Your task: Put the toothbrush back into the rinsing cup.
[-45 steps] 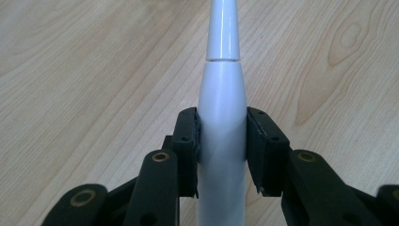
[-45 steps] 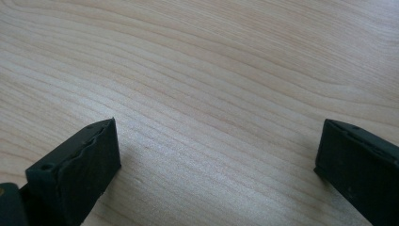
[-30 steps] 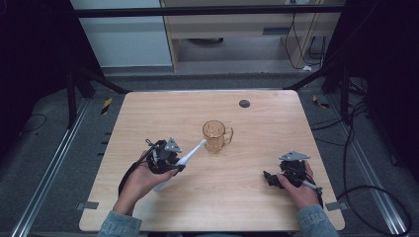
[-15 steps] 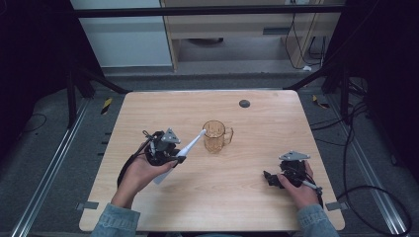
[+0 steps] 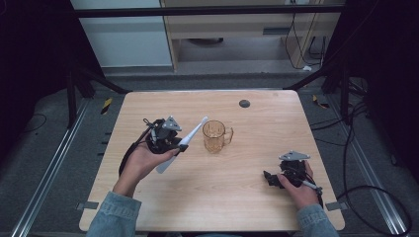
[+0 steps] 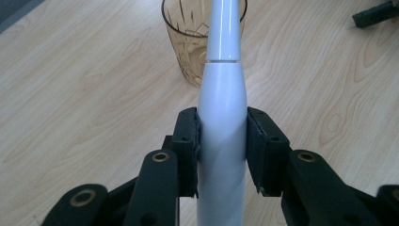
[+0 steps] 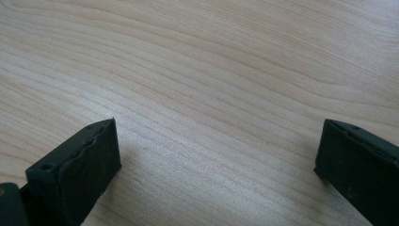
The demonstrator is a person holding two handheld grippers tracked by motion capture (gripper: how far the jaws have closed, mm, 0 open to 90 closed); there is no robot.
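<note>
A white electric toothbrush [image 5: 184,143] is clamped in my left gripper [image 5: 179,144], held above the table left of centre, its thin end pointing up and right toward an amber glass mug [image 5: 215,136]. In the left gripper view the toothbrush [image 6: 222,117] runs straight up between the two black jaws of my left gripper [image 6: 222,141], and the mug [image 6: 190,47] stands just beyond its tip. My right gripper [image 5: 269,178] rests low on the table at the front right, open. My right gripper [image 7: 216,160] has its jaws wide apart over bare wood in the right gripper view.
The light wooden table [image 5: 257,207] has a small dark round spot [image 5: 244,103] near its far edge. Metal frame rails and cables run on the floor around it. The other gripper's tip [image 6: 376,13] appears at the upper right of the left gripper view.
My left gripper has carried the toothbrush up and away from the person, raising its tip closer to the mug's rim. The right gripper has stayed put.
</note>
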